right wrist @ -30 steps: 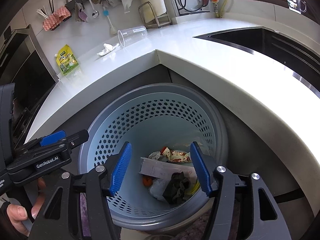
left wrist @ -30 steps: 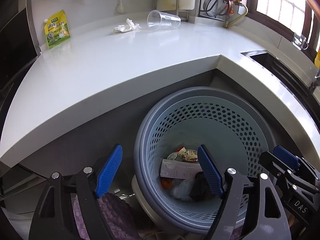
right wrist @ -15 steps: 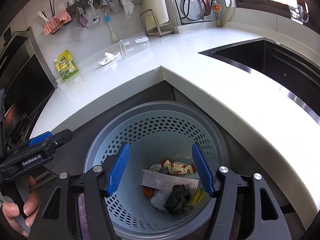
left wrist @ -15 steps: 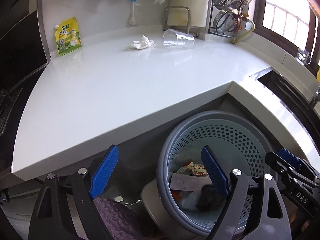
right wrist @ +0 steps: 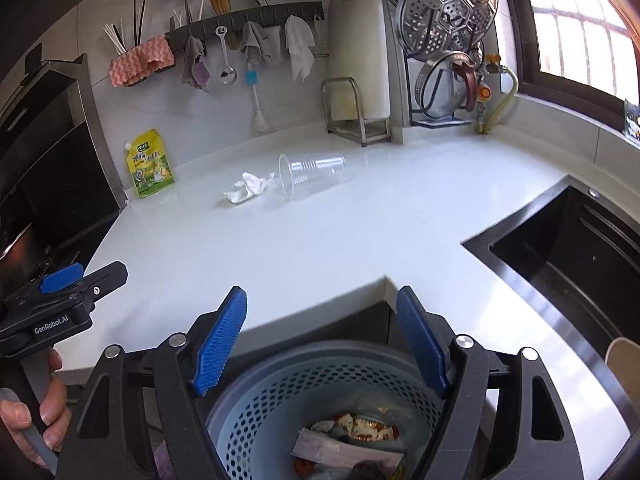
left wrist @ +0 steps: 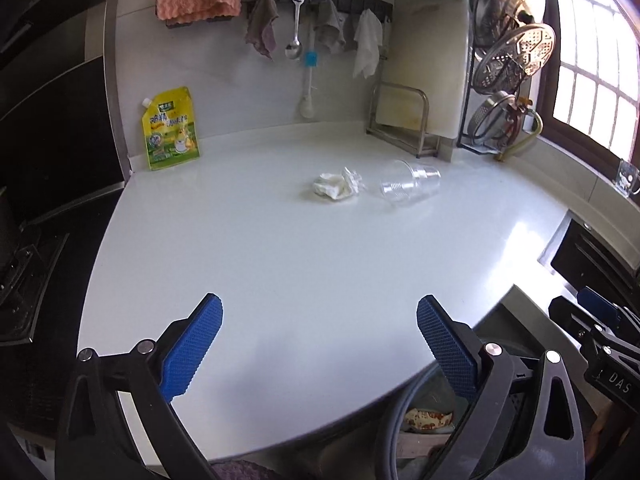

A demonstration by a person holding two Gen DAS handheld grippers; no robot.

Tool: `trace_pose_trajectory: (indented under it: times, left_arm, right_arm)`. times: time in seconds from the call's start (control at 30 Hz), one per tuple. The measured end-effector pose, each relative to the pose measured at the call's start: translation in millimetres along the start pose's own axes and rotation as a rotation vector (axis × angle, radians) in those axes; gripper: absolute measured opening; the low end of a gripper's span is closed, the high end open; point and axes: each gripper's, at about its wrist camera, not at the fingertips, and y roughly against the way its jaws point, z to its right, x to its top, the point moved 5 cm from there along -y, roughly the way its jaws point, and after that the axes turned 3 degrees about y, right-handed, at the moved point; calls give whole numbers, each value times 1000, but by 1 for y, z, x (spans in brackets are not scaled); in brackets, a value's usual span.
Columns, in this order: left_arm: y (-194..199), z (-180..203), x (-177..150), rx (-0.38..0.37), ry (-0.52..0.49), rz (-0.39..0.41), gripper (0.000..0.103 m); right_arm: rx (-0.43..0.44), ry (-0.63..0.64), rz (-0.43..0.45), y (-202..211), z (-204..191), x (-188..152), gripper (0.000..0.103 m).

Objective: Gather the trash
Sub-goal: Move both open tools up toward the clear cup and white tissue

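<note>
While both grippers (left gripper (left wrist: 318, 354), right gripper (right wrist: 322, 342)) spread empty, one cup (left wrist: 409, 187), one tissue (left wrist: 337, 184) remain.

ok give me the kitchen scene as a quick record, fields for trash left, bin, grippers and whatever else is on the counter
trash on counter: crumpled tissue and clear plastic cup lying on its side, close together
counter: white countertop, L-shaped around the bin
bin: perforated grey basket below the counter edge, wrappers and paper already inside
left gripper: jaws opening, nothing between them, over the counter
right gripper: jaws opening, nothing between them, above the bin
other: yellow pouch standing against the wall; black sink at right
</note>
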Motion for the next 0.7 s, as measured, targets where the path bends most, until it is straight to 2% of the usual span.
trace_pose_trajectory:
  times: [0.3, 0.5, 0.7]
  left_arm:
    - [-34, -29, 46, 42, 30, 47, 97]
    - [-64, -46, 58, 42, 81, 23, 97]
    - [-89, -53, 64, 32, 109, -13, 97]
  right_arm:
    - [-23, 40, 4, -61, -27, 69, 78]
    - [-69, 106, -28, -119, -45, 99, 78]
    - [-111, 65, -91, -178, -41, 115, 78]
